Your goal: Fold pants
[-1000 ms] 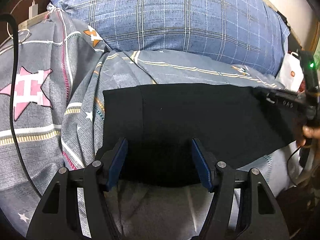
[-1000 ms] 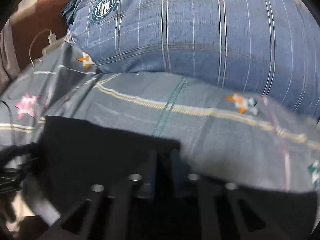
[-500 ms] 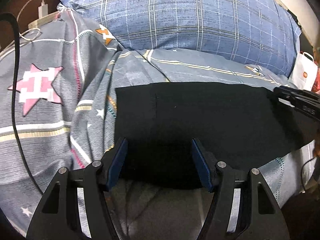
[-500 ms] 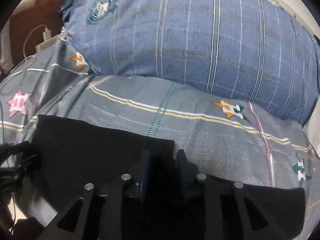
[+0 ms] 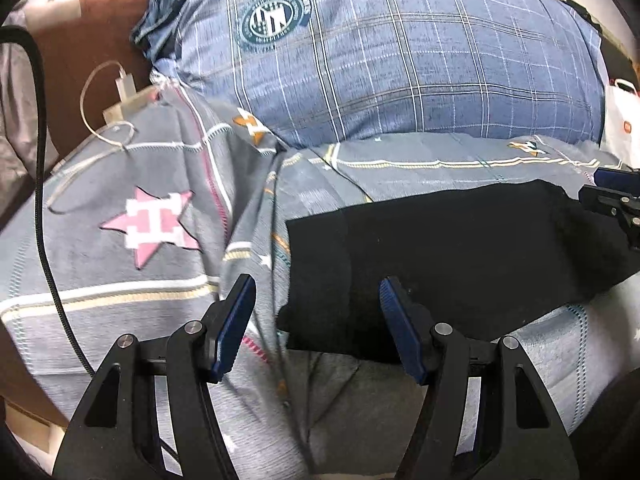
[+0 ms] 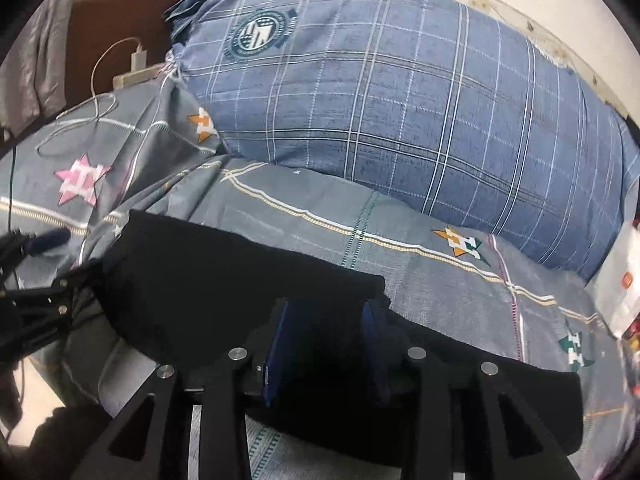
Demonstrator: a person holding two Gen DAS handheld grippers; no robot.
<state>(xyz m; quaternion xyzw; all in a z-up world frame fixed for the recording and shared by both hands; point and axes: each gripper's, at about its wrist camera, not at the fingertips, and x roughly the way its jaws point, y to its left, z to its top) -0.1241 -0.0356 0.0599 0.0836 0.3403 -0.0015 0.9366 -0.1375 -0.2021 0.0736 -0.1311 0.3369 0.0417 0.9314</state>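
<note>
The black pants (image 5: 460, 256) lie folded flat on the grey patterned bedsheet (image 5: 120, 272); they also show in the right wrist view (image 6: 224, 284). My left gripper (image 5: 316, 316) is open and empty, just above the pants' near left corner, with one finger off the cloth to the left. My right gripper (image 6: 326, 316) has its jaws open around the pants' near right edge, with black cloth between the blue pads (image 6: 278, 336). The right gripper shows at the far right of the left wrist view (image 5: 616, 200).
A large blue plaid pillow (image 5: 400, 60) lies behind the pants. A white charger and cable (image 5: 120, 88) sit at the bed's far left. A black cable (image 5: 40, 160) hangs at the left. A white bag (image 5: 622, 120) stands at the right.
My left gripper has pulled back and shifted left, off the pants. My right gripper, which was shut on the pants' edge, has opened its jaws.
</note>
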